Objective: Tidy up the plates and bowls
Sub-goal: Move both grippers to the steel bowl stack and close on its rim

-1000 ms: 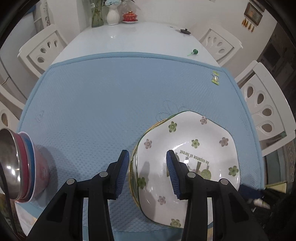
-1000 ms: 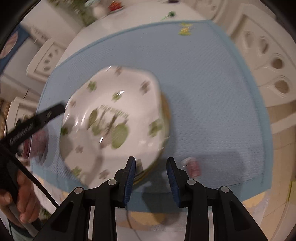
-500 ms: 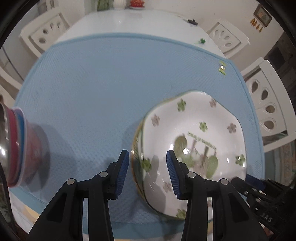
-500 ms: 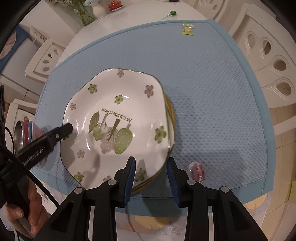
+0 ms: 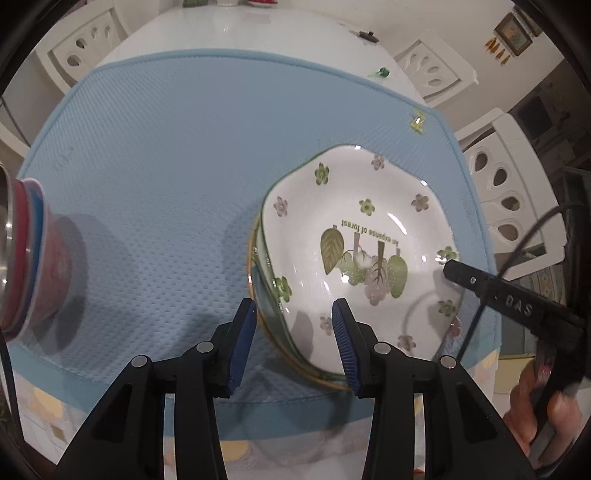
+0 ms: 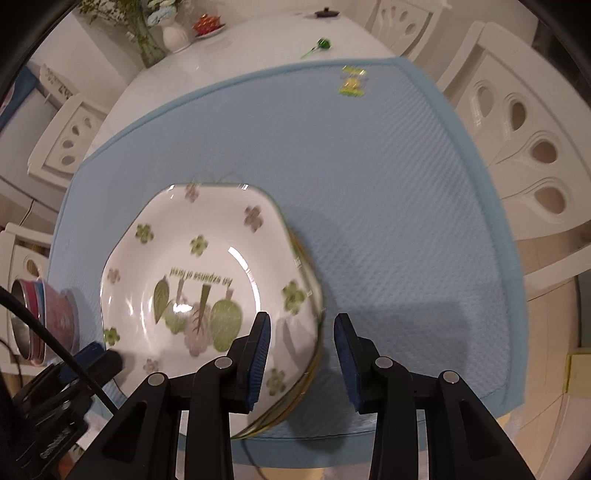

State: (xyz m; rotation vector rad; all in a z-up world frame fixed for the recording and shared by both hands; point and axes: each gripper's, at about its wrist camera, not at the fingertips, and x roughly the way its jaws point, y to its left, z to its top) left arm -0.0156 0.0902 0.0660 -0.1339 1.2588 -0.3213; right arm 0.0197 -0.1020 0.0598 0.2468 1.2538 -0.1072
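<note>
A white plate with green flowers and forest print point(image 5: 354, 240) lies on top of a stack of plates on the blue mat point(image 5: 166, 147); it also shows in the right wrist view point(image 6: 207, 280). My left gripper point(image 5: 293, 343) is open, its jaws either side of the stack's near left rim. My right gripper point(image 6: 301, 354) is open, its jaws either side of the stack's right rim. A stack of bowls point(image 5: 26, 254), steel inside pink and blue, stands at the mat's left edge and shows in the right wrist view point(image 6: 40, 317).
White chairs point(image 6: 524, 140) surround the white table point(image 5: 240, 33). A small yellow-green wrapper point(image 6: 352, 83) lies at the mat's far right corner. A green lollipop point(image 6: 321, 45), a vase point(image 6: 175, 35) and a red dish stand at the far end.
Both grippers have shifted around the plate stack; the left gripper moved left and the plate now sits further right in its view. The right gripper moved right, to the stack's right rim.
</note>
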